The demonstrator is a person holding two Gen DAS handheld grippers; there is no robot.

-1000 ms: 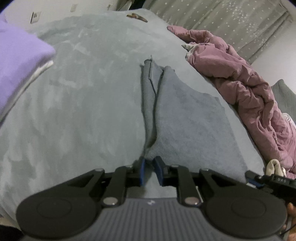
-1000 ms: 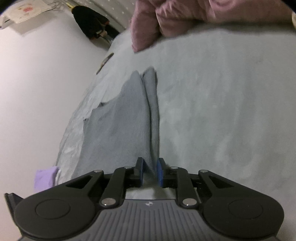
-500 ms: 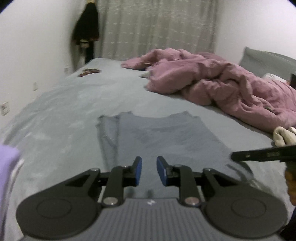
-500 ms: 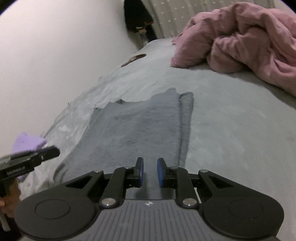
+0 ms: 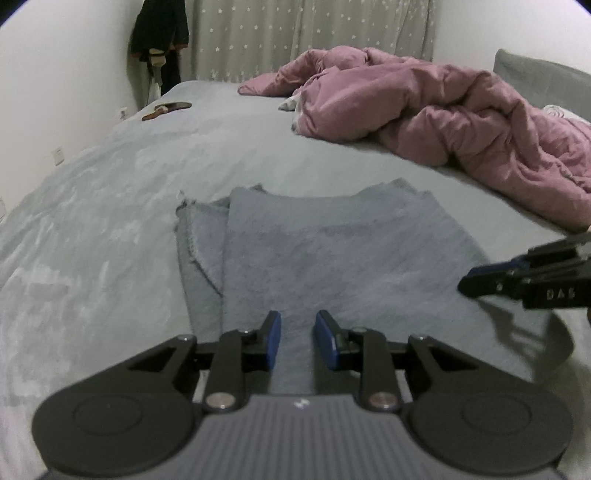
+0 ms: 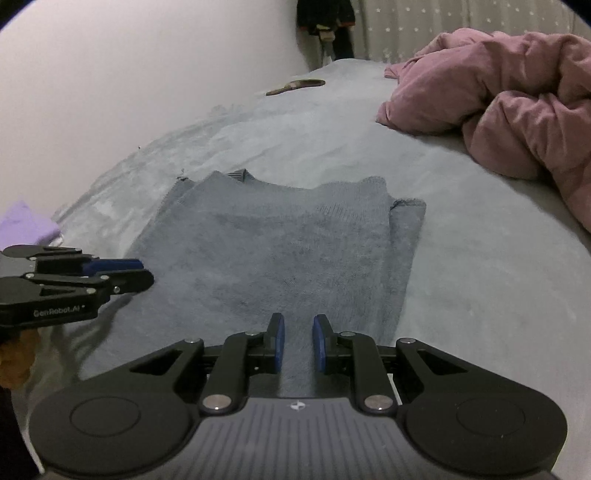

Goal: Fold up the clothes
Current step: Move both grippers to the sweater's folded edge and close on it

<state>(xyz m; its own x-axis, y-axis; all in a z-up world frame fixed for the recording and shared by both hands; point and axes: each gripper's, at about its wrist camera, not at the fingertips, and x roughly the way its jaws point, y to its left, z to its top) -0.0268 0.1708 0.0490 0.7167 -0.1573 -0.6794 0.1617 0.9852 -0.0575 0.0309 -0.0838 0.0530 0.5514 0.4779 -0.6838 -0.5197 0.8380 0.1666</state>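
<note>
A grey-blue knitted garment (image 5: 332,251) lies flat on the bed, both side edges folded inward; the same garment (image 6: 280,251) fills the middle of the right wrist view. My left gripper (image 5: 297,338) hovers open above its near hem, nothing between the blue pads. My right gripper (image 6: 298,341) is also open over the near hem, empty. Each gripper shows in the other's view: the right gripper (image 5: 524,280) at the right edge, the left gripper (image 6: 74,284) at the left edge, held by a hand.
A crumpled pink duvet (image 5: 443,110) covers the far right of the grey bed sheet (image 5: 92,229). A folded purple cloth (image 6: 26,225) lies at the left. A small brown object (image 5: 166,109) rests near the far wall. Dark clothing (image 5: 159,33) hangs beside the curtain.
Both grippers let go of the garment's folded hem and opened. They lifted and drew back, so the garment now lies flat in front of them.
</note>
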